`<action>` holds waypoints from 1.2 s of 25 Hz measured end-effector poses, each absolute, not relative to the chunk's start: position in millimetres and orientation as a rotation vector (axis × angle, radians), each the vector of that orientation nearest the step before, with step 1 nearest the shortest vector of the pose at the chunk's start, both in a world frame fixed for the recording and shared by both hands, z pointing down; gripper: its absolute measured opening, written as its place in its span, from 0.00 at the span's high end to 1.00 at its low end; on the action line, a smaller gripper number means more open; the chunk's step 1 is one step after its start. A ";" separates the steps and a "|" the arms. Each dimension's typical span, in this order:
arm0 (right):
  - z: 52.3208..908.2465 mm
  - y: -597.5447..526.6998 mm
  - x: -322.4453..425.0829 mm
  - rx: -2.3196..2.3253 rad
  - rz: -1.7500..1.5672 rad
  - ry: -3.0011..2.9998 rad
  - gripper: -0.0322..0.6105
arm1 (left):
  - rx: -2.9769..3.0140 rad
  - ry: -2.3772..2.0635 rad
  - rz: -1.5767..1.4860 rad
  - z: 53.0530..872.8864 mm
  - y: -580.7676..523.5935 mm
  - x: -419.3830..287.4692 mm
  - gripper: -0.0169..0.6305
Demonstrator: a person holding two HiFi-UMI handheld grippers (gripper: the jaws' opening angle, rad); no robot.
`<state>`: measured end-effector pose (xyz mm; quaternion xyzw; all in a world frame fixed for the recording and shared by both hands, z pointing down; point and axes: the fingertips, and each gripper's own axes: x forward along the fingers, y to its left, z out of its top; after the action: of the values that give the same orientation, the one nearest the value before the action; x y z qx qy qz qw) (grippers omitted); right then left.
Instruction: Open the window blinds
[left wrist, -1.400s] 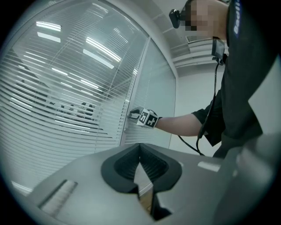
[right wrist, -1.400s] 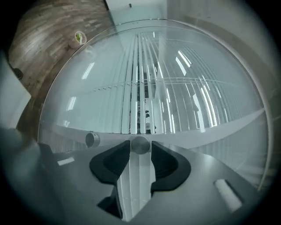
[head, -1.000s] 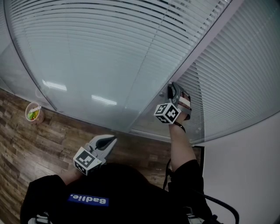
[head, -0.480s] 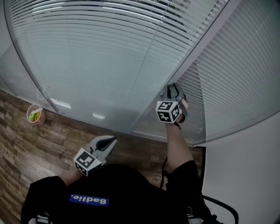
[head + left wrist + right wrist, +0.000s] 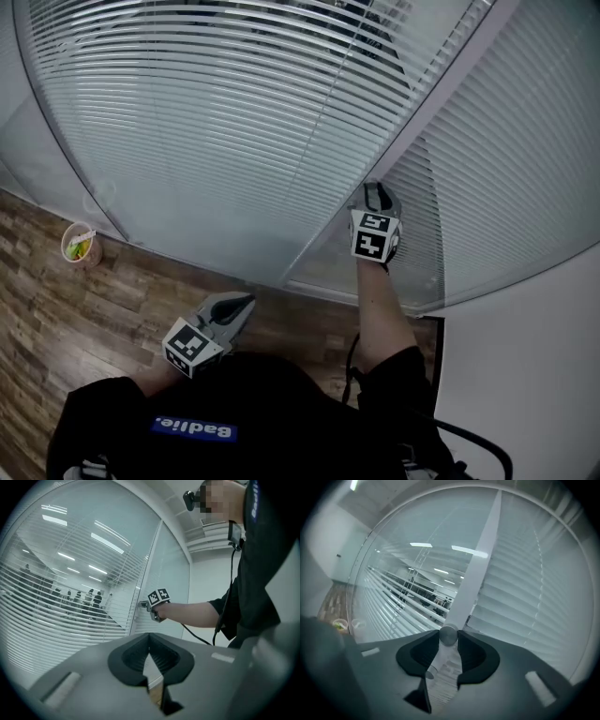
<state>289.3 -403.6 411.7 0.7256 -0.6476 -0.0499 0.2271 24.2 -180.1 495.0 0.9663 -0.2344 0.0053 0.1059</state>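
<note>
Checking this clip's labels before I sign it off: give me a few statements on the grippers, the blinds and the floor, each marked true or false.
1. The right gripper is shut on a round knob on the frame between the two panes. True.
2. The left gripper grips a blind cord. False: it holds nothing, its jaws are together, and it hangs low above the wood floor.
3. The slats left of the frame are tilted enough to show the room behind. True.
4. A cup stands on the floor at the person's right. False: it stands by the glass at the left of the head view.
</note>
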 end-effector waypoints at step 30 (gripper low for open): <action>404.6 -404.1 296.4 2.163 0.197 -1.936 0.75 | 2.844 -0.686 0.014 489.0 -174.9 21.0 0.97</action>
<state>296.4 -404.1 404.6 0.7384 -0.6609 0.0672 0.1159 21.0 -174.9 489.0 0.9664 -0.2333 0.0048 0.1078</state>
